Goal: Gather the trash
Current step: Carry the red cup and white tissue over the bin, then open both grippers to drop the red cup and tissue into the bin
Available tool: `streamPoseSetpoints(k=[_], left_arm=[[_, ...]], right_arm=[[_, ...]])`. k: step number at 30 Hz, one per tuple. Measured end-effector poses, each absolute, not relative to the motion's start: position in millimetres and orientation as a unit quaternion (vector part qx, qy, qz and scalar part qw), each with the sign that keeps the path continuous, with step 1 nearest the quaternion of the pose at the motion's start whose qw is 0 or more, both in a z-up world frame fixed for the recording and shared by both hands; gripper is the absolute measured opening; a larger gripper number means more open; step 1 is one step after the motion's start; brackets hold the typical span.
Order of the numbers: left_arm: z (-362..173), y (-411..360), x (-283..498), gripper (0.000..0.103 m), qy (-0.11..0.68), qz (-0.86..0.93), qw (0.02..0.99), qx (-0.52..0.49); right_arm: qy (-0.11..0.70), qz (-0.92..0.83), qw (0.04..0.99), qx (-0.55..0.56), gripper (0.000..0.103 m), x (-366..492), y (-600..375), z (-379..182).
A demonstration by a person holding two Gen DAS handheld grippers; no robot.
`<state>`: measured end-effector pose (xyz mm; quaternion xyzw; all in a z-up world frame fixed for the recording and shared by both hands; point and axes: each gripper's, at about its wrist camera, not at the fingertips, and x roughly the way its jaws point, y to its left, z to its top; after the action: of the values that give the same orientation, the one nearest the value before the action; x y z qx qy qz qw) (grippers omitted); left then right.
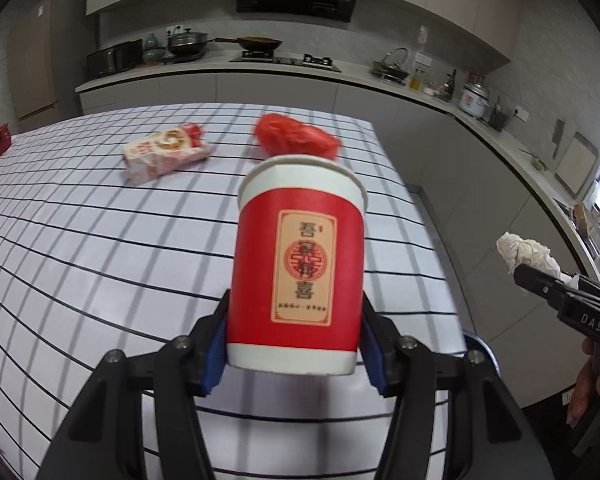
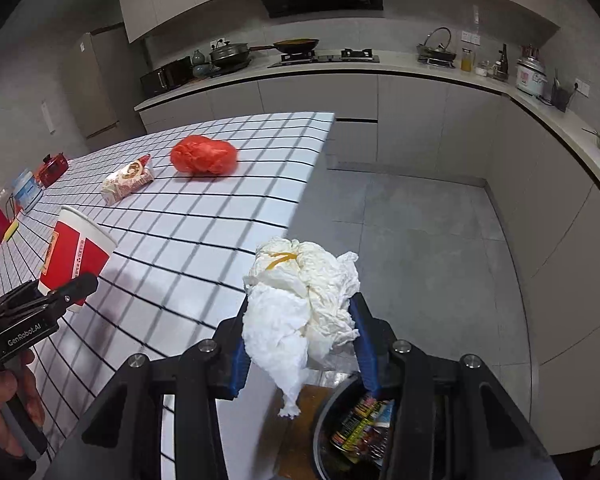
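Note:
My left gripper [image 1: 294,344] is shut on a red and white paper cup [image 1: 300,264], held above the checked tablecloth [image 1: 80,248]; the same cup [image 2: 74,256] shows at the left of the right wrist view. My right gripper [image 2: 300,344] is shut on a crumpled white paper towel [image 2: 300,296] with a yellow stain, just past the table's right edge. A round trash bin [image 2: 328,412] with colourful wrappers inside stands on the floor directly below it. The towel [image 1: 528,252] also shows at the right of the left wrist view. On the table lie a red plastic bag [image 2: 204,155] and a snack wrapper [image 2: 127,182].
Grey tile floor [image 2: 420,248] spreads right of the table. Kitchen counters [image 2: 380,66] with a stove, pans and a rice cooker line the back and right walls. A red box [image 2: 52,167] and other items sit at the table's far left. A person's hand [image 2: 8,412] grips the left tool.

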<state>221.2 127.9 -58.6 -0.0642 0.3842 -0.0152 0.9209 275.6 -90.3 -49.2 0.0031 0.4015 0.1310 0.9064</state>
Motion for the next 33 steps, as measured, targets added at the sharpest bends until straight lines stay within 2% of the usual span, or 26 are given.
streamPoseSetpoints(k=[10, 18, 31, 32, 33], left_arm=[[-65, 16, 207, 0.057, 0.392, -0.081, 0.915, -0.047], [-88, -57, 188, 0.057, 0.408, -0.12, 0.905, -0.03], [-135, -101, 186, 0.058, 0.438, -0.113, 0.89, -0.056], [-135, -106, 186, 0.058, 0.434, -0.114, 0.892, -0.05], [-135, -109, 187, 0.062, 0.426, -0.114, 0.896, -0.051]], right_arm=[[0.408, 0.106, 0.907, 0.008, 0.047, 224, -201, -61], [0.419, 0.117, 0.9, 0.007, 0.047, 195, -253, -84], [0.457, 0.213, 0.863, -0.035, 0.047, 191, -263, -177], [0.457, 0.224, 0.86, -0.038, 0.048, 193, -263, -182], [0.454, 0.241, 0.857, -0.047, 0.057, 196, -260, -188]])
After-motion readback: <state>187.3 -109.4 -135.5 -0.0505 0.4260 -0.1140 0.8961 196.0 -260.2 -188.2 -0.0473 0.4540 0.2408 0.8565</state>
